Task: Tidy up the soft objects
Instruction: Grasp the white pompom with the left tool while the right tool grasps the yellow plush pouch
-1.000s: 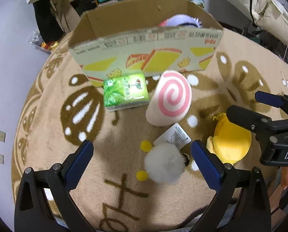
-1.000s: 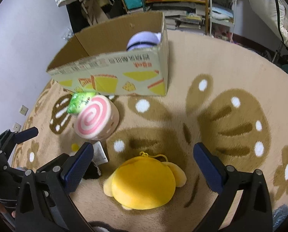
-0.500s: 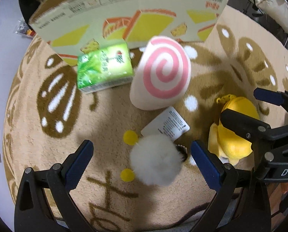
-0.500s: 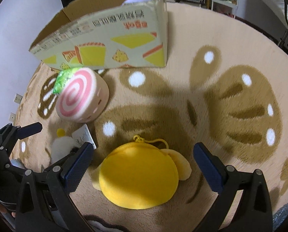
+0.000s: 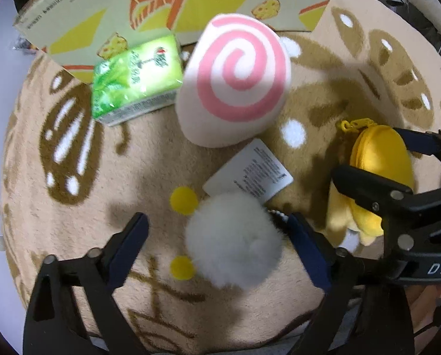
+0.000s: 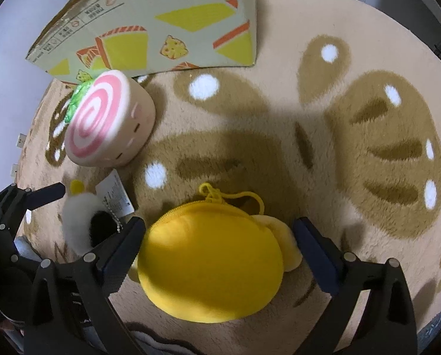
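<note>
My left gripper (image 5: 217, 248) is open, its blue pads on either side of a fluffy white plush (image 5: 233, 239) with small yellow ears and a white paper tag (image 5: 248, 174); the plush also shows in the right wrist view (image 6: 78, 222). My right gripper (image 6: 217, 248) is open around a round yellow plush pouch (image 6: 211, 259), which the left wrist view (image 5: 377, 159) also shows. A pink-swirl roll plush (image 5: 235, 80) lies farther ahead, also in the right wrist view (image 6: 102, 124). All rest on the beige rug.
A printed cardboard box (image 6: 161, 26) stands at the far side of the rug, also in the left wrist view (image 5: 167, 6). A green tissue pack (image 5: 134, 78) lies against it, left of the roll plush. The brown-patterned rug (image 6: 368, 148) stretches away to the right.
Both grippers have moved down and forward toward the rug. The white plush now sits between the left pads and the yellow pouch between the right pads. Both stay open.
</note>
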Demonstrator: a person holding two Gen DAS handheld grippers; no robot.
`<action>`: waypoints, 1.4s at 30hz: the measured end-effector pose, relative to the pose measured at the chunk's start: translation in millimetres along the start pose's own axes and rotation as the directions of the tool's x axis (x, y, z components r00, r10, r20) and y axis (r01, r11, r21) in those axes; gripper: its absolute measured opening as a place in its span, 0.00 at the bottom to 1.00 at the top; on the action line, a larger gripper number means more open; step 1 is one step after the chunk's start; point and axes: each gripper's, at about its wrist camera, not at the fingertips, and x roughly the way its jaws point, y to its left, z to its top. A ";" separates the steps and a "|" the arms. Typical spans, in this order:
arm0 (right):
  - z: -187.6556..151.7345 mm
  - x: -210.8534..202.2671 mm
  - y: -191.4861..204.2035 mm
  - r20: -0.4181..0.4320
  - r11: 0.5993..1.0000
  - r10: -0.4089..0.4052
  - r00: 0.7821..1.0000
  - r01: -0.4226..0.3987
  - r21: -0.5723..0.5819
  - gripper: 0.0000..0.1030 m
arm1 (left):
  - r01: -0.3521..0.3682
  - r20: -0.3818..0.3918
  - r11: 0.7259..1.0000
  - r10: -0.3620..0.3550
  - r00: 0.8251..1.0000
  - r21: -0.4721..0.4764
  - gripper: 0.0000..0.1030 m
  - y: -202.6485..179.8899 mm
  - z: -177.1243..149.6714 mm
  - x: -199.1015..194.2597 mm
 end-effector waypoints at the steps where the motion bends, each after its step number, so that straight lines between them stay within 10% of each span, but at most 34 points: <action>1: -0.8 0.6 -0.4 -0.004 1.000 0.002 1.000 -0.002 0.006 1.00 | 0.020 -0.004 1.000 -0.020 1.000 -0.010 0.82 0.0 0.2 1.4; 16: -15.0 1.0 8.0 -0.023 1.000 0.017 1.000 -0.017 -0.019 0.81 | -0.021 0.000 0.999 0.021 1.000 -0.049 0.41 13.8 -8.0 16.3; 36: -3.8 -6.4 15.4 0.017 0.999 0.028 0.999 -0.028 -0.038 0.79 | 0.012 -0.097 0.995 -0.022 0.995 -0.097 0.54 38.7 -38.2 6.3; 42: -2.9 -10.4 18.5 0.039 0.998 0.034 0.999 -0.032 -0.055 0.79 | 0.006 -0.107 0.994 -0.018 0.994 -0.112 0.38 40.9 -55.7 3.3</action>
